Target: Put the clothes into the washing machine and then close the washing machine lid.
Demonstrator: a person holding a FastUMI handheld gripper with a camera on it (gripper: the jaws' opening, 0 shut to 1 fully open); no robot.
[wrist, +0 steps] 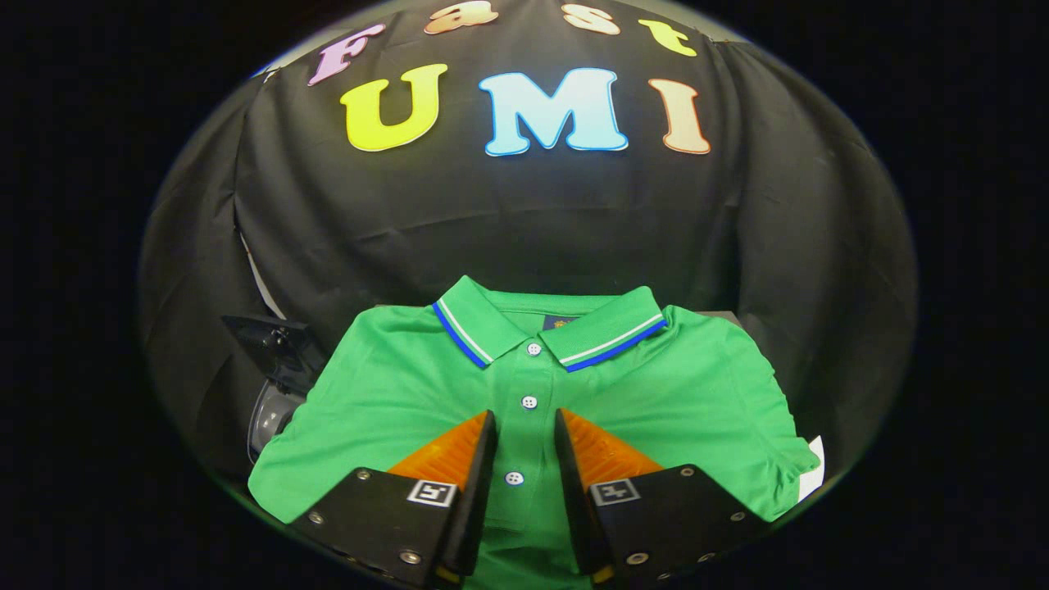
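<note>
A green polo shirt [393, 393] lies spread flat, its collar with blue and white stripes on the far side and its button placket running toward me. My gripper [525, 422] hangs just above the shirt, fingers a little apart over the placket. The orange fingers [459, 447] straddle the line of white buttons with nothing pinched between them. Beside the shirt's left shoulder sits a dark, partly transparent object [274, 385], possibly the washing machine and its lid; too little shows to be sure.
Black cloth walls rise close behind the shirt and curve round both sides. A white edge [815, 475] peeks out by the shirt's right sleeve.
</note>
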